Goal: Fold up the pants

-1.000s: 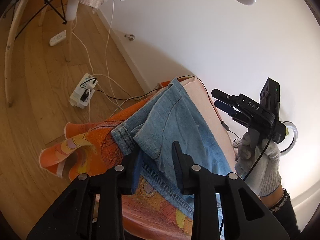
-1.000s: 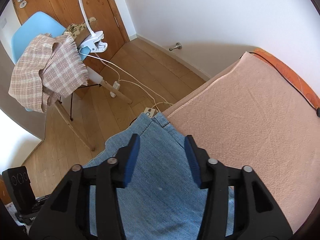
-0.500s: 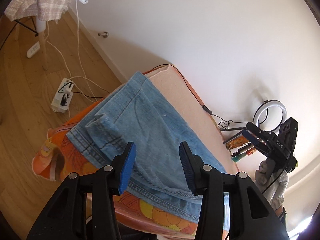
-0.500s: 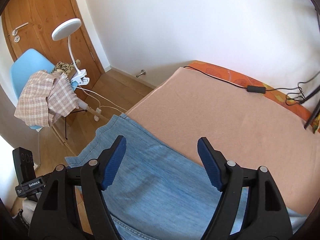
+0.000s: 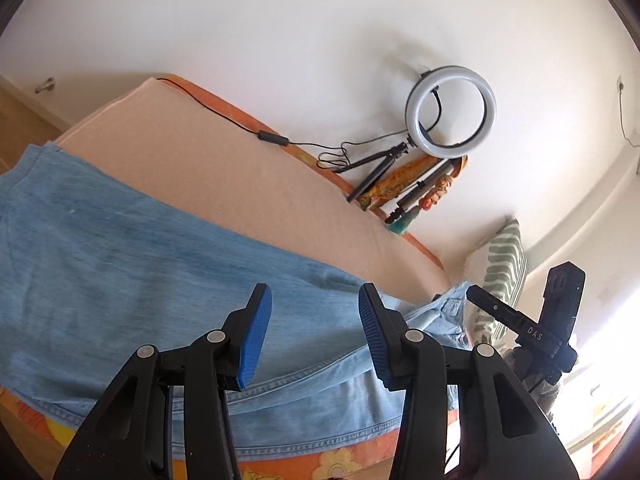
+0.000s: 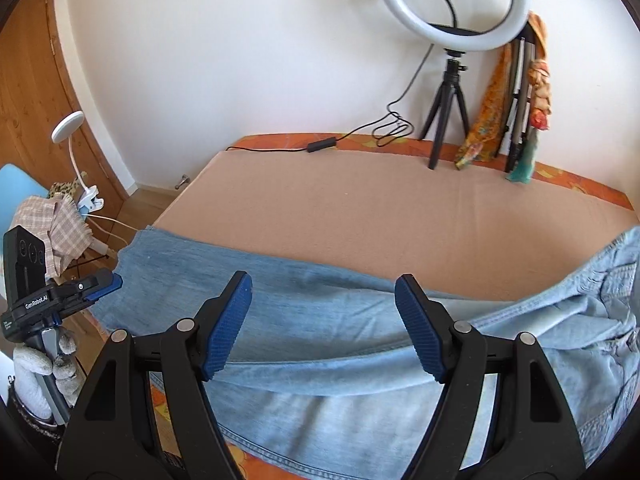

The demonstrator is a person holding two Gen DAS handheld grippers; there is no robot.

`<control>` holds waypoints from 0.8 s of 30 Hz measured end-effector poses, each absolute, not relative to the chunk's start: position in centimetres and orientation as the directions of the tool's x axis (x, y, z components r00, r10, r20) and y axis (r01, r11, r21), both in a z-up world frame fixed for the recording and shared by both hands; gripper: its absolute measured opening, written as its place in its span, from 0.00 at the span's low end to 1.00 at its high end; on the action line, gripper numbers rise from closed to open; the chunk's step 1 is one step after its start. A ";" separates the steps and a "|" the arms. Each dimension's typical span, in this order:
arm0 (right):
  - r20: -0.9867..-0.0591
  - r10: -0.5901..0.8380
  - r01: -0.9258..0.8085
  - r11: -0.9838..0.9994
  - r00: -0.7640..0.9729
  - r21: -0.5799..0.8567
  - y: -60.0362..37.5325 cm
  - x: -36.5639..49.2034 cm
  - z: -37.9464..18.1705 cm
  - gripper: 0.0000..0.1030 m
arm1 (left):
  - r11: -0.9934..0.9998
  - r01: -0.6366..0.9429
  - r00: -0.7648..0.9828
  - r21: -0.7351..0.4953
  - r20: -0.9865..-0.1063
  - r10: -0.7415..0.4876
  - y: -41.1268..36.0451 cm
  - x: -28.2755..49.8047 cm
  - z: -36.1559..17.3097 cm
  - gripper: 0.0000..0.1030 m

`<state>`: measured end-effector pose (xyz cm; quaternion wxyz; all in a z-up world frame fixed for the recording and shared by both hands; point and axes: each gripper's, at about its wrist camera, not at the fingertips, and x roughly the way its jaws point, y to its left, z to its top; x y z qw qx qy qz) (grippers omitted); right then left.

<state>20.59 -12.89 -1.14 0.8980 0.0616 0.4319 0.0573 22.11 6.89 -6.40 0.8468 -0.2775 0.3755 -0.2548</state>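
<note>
White wall stands behind a bed (image 6: 380, 208) with a peach blanket on top and an orange flowered sheet under it. At the far left, in the right wrist view, a lamp (image 6: 68, 128) with a round white head stands by a blue chair (image 6: 18, 182) with a checked cloth (image 6: 60, 228) on it.

Blue jeans (image 6: 320, 320) lie flat along the near side of the bed, stretched from left to right. The leg ends reach the bed's left edge and the bunched waist part is at the right.

Left tongs (image 5: 310, 338) hang over the middle of the jeans. Their blue pads are a fair way apart and hold nothing. In the right wrist view they show at the left edge (image 6: 102, 282), beside the leg ends, in a gloved hand (image 6: 40, 364).

Right tongs (image 6: 322, 324) hang over the jeans too, spread wide with nothing between the pads. In the left wrist view they show at the right (image 5: 480, 298), near the waist end.

Against the wall, at the back right, a ring light (image 6: 452, 4) stands on a small black tripod, with a black cord (image 6: 320, 145) running left along the bed.
</note>
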 end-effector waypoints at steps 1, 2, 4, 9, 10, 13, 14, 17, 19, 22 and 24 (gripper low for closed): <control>-0.768 0.129 -0.019 0.988 0.627 0.150 -14.3 19.6 -1.0 0.74 | 0.709 0.250 0.567 -0.659 -0.494 -0.659 5.3 22.5 -6.3 0.42; -0.769 0.104 0.009 0.990 0.631 0.141 -15.7 18.6 -0.9 0.74 | 0.702 0.273 0.544 -0.658 -0.496 -0.677 3.9 22.9 -6.2 0.42; -0.774 0.055 0.065 0.990 0.631 0.123 -18.5 16.5 -1.0 0.74 | 0.689 0.318 0.503 -0.651 -0.500 -0.705 0.8 23.6 -6.1 0.42; -0.780 -0.032 0.205 0.971 0.625 0.125 -24.6 11.9 -1.4 0.74 | 0.665 0.423 0.409 -0.616 -0.525 -0.747 -6.8 25.0 -5.9 0.42; -0.779 -0.053 0.231 0.965 0.624 0.120 -25.6 11.1 -1.5 0.74 | 0.657 0.440 0.389 -0.612 -0.529 -0.754 -8.2 25.2 -6.0 0.42; -0.784 -0.098 0.304 0.945 0.613 0.119 -28.8 8.6 -1.7 0.74 | 0.640 0.486 0.344 -0.594 -0.543 -0.766 -12.4 25.8 -5.8 0.42; -0.785 -0.106 0.322 0.939 0.610 0.123 -29.7 7.9 -1.7 0.74 | 0.634 0.499 0.331 -0.591 -0.546 -0.770 -13.7 26.0 -5.7 0.43; -0.792 -0.136 0.370 0.921 0.595 0.120 -32.1 6.0 -1.8 0.74 | 0.618 0.539 0.296 -0.572 -0.558 -0.775 -17.5 26.7 -5.6 0.50; -0.793 -0.164 0.401 0.909 0.586 0.109 -33.4 4.8 -1.9 0.75 | 0.607 0.577 0.271 -0.547 -0.572 -0.774 -20.5 27.0 -5.4 0.50; -0.796 -0.184 0.440 0.891 0.577 0.113 -35.3 3.0 -1.7 0.75 | 0.588 0.621 0.241 -0.518 -0.588 -0.772 -24.6 27.4 -5.2 0.54; -0.796 -0.199 0.465 0.878 0.572 0.115 -36.5 1.8 -1.6 0.74 | 0.579 0.646 0.220 -0.497 -0.605 -0.765 -27.2 27.7 -5.3 0.54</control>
